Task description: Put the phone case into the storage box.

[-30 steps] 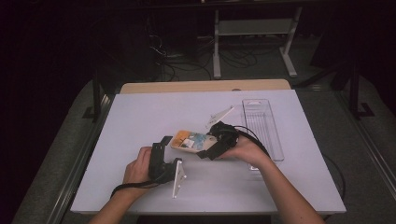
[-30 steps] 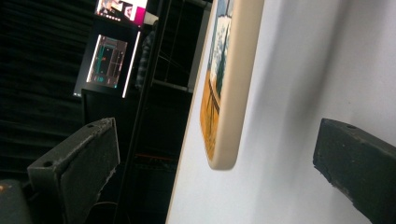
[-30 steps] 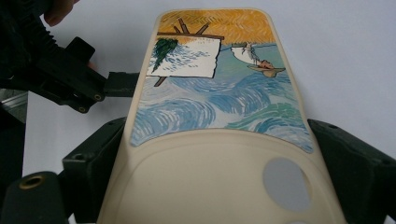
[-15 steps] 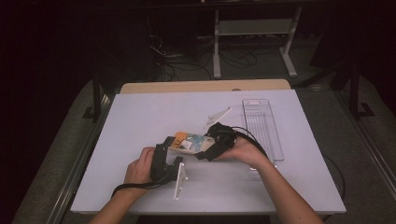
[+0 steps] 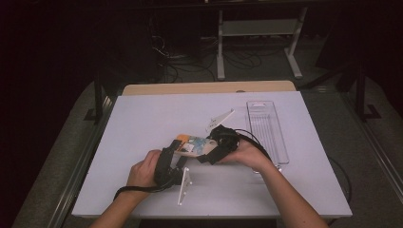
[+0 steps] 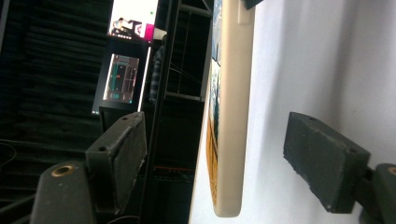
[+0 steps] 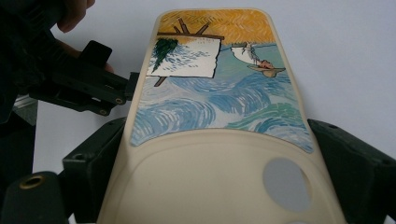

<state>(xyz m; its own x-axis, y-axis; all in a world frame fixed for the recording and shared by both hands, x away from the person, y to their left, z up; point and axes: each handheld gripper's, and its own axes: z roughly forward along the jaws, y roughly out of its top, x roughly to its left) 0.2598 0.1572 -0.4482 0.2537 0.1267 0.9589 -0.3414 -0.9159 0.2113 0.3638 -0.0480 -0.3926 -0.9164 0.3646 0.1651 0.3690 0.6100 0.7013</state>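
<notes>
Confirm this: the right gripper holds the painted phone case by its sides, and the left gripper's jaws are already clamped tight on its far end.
Not quite. The right gripper does hold the phone case by its sides, but the left gripper isn't clamped: its jaws have just been closing and stand clear of the case edge between them, as the left gripper view shows.

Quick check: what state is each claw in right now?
Left claw: open, jaws just closing around the phone case, not touching.
Right claw: shut on the phone case.
</notes>
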